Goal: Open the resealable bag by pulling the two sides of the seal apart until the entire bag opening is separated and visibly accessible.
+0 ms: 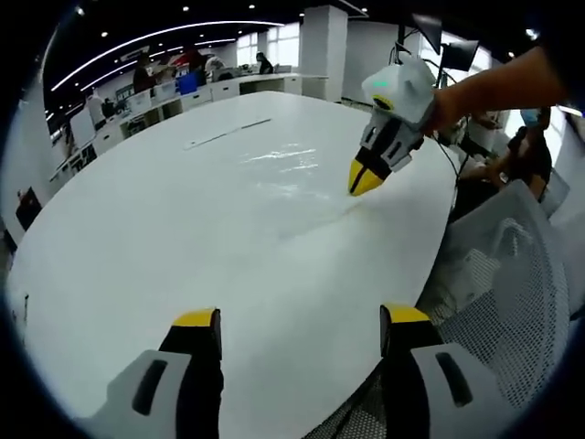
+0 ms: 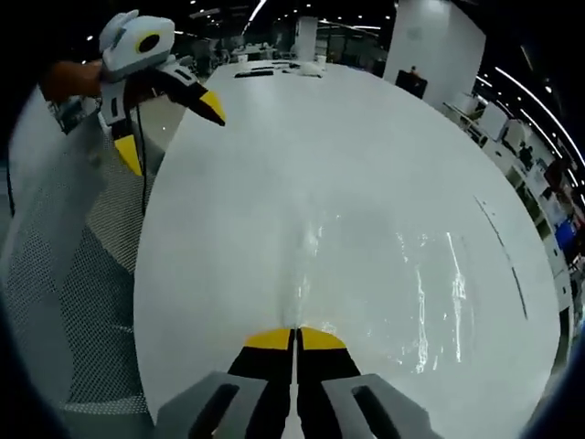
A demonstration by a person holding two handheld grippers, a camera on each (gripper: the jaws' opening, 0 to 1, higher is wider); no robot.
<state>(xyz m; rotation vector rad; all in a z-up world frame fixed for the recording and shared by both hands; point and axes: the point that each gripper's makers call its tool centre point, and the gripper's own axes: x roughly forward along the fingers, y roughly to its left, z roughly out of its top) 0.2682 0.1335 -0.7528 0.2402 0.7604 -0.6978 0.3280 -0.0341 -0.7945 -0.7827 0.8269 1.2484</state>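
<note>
Two wide-spread jaws of the left gripper (image 1: 300, 331) hold nothing above the white table (image 1: 183, 229). Right gripper (image 2: 294, 338), jaws closed, pinches the edge of the clear bag (image 2: 366, 274) lying flat on that table, extending ahead of the tips.

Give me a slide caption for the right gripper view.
Right gripper shut on clear resealable bag lying on white table; left gripper open nearby.

White table (image 1: 183, 219), yellow-tipped black fingers (image 1: 196, 320), clear glossy bag (image 2: 366, 274), grey mesh chair (image 1: 521, 293).
</note>
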